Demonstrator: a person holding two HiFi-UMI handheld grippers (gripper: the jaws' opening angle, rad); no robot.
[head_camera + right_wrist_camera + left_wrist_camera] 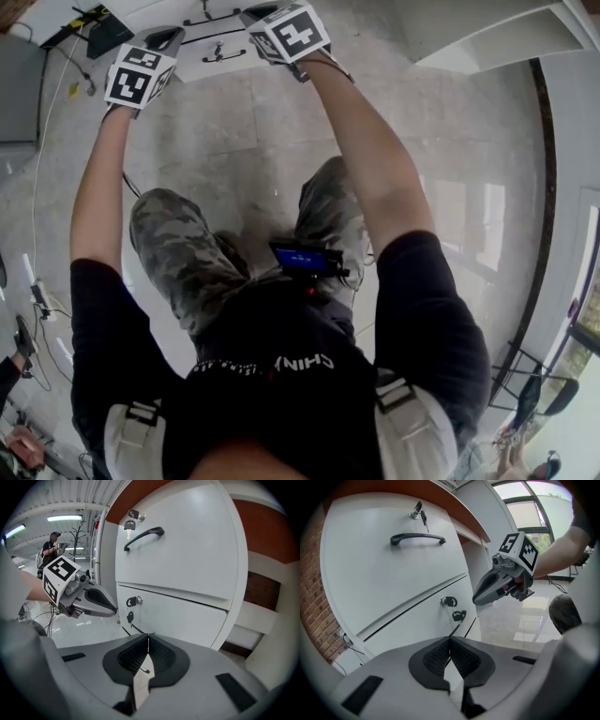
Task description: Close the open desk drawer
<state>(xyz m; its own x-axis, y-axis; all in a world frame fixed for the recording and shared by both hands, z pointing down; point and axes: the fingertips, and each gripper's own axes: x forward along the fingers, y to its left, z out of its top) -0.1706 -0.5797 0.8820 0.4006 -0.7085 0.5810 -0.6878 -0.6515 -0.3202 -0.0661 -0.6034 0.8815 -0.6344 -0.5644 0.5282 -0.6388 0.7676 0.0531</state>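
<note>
1. Your left gripper: jaws clenched, empty, arm stretched forward, near the white drawer front with its black handle.
2. Shirt print reads "CHIN", rest unclear.
3. Your right gripper: jaws clenched, empty, arm stretched forward alongside.

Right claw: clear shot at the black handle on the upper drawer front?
Likely yes. Nothing stands between the right claw and the black handle; the left claw hangs lower and off to the side. The right claw's jaws are together, so it looks set to push, not grip.
</note>
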